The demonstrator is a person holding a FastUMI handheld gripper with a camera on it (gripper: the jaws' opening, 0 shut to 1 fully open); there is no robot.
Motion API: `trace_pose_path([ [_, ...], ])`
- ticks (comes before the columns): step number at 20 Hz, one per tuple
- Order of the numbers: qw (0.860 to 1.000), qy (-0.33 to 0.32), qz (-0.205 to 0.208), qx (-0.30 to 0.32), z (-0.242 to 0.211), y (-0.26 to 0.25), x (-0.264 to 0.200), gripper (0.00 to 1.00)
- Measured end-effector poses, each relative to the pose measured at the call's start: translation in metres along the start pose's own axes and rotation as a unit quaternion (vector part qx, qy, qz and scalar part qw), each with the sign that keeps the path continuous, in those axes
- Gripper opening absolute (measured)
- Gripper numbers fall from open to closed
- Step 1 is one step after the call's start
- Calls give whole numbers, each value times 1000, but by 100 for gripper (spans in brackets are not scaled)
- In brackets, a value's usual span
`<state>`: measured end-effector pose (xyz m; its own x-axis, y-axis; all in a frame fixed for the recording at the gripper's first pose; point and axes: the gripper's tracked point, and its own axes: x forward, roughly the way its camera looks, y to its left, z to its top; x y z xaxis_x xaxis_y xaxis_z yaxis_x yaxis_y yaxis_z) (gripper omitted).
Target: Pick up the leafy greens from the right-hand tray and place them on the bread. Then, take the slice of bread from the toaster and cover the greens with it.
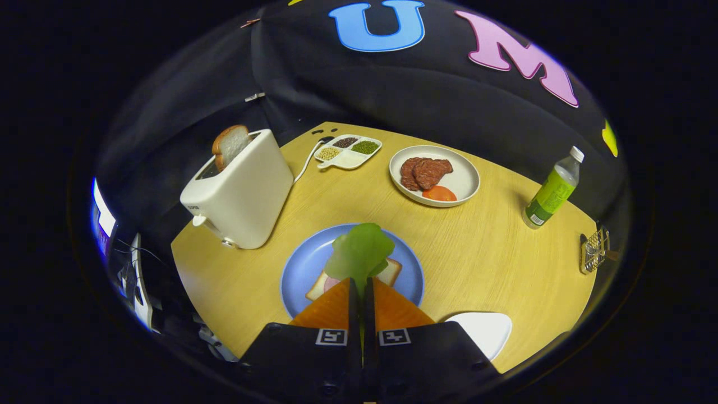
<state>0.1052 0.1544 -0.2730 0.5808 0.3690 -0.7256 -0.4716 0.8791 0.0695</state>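
Note:
My gripper [360, 285] is shut on the leafy greens [359, 252], a pale green leaf that sticks up just ahead of the fingertips. The leaf hangs over a slice of bread [391, 272] with a pink slice on it, lying on a blue plate [303, 264] directly beneath the fingers. To the left of the plate stands a white toaster [241, 191] with a slice of bread [229, 145] poking out of its slot.
A white plate [463, 177] with meat pieces and an orange slice sits beyond the blue plate. A divided dish of seeds [348, 151] lies behind the toaster. A green-labelled bottle [552, 191] and a small wire rack [594, 249] stand at the right. A white tray [485, 331] lies right of the fingers.

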Motion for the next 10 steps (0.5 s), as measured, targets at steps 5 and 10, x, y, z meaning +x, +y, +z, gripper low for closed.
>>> trace_pose_path([
  [5, 1000, 15, -4, 6, -3, 5, 21, 13],
  [10, 1000, 22, -11, 7, -3, 6, 31, 30],
])
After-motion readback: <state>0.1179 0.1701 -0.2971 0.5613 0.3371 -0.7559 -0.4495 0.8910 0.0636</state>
